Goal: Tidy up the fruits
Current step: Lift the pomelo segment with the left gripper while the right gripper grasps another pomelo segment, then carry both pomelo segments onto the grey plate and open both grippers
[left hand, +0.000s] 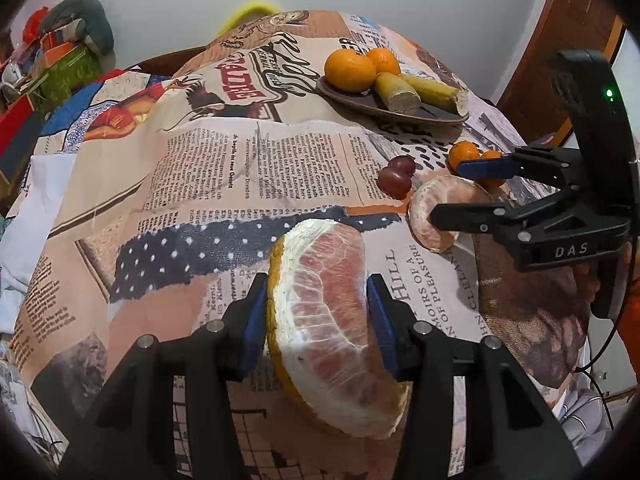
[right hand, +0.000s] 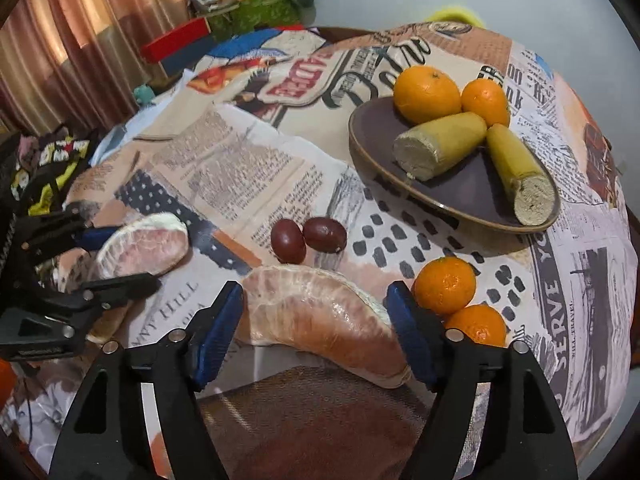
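Observation:
My left gripper [left hand: 316, 320] is shut on a pomelo wedge with rind [left hand: 328, 312], both blue pads pressing its sides; it also shows in the right wrist view [right hand: 144, 246]. My right gripper [right hand: 316, 324] is open around a peeled pomelo segment [right hand: 320, 316] lying on the table, pads close to its ends but apart; from the left wrist view this segment [left hand: 434, 216] sits between the right gripper's fingers [left hand: 460, 192]. A dark plate [right hand: 372, 140] holds two oranges [right hand: 426, 94] and two sugarcane pieces [right hand: 440, 144].
Two dark red grapes [right hand: 308, 238] lie on the newspaper-print tablecloth [right hand: 224, 160] just beyond the peeled segment. Two mandarins [right hand: 446, 284] sit right beside my right gripper's right finger. Boxes and clutter [right hand: 224, 12] stand at the table's far left.

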### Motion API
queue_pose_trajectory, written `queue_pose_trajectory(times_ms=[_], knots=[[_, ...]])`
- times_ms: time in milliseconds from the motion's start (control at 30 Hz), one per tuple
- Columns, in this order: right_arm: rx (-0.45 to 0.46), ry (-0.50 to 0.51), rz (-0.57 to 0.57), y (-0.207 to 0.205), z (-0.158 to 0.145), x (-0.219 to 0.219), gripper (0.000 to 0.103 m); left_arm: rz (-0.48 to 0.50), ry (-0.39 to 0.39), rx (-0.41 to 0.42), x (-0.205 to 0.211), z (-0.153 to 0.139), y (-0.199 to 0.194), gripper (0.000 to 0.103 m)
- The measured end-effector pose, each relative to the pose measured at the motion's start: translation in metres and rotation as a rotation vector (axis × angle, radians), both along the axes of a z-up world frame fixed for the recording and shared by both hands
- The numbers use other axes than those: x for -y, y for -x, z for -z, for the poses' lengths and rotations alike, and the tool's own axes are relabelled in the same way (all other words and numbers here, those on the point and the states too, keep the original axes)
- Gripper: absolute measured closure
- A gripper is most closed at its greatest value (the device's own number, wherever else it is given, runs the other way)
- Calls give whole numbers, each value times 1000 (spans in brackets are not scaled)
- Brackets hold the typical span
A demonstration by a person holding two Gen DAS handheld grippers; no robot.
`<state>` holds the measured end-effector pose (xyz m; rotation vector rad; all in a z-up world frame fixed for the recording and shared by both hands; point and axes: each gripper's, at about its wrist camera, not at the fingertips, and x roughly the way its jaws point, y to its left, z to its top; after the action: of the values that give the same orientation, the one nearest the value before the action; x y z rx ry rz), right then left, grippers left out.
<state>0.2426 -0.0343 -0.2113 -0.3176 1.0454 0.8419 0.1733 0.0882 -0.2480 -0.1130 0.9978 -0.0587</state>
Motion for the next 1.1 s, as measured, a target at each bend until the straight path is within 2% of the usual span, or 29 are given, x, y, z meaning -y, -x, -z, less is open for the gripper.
queue_pose_trajectory(times_ms=[133, 300, 367, 533, 700, 867, 1100], knots=[[-36, -16, -7, 5, -1, 7, 28, 5, -31, -3, 4, 0, 1, 54], [-56, 29, -64, 29, 4, 11, 31, -3, -17, -10, 4, -1, 5, 54], [-25, 32, -76, 39, 2, 12, 34, 0, -19, -9, 4, 0, 7, 54], [-12, 11, -45, 36, 3, 10, 41, 3, -22, -19, 5, 2, 5, 53], [15, 4, 14, 24, 6, 1, 56, 4, -32, -9, 7, 5, 3, 53], [53, -10, 37, 28, 6, 0, 60, -2, -32, 1, 8, 3, 2, 55], [49, -53, 76, 37, -3, 16, 64, 10, -19, 38, 15, -11, 3, 56]])
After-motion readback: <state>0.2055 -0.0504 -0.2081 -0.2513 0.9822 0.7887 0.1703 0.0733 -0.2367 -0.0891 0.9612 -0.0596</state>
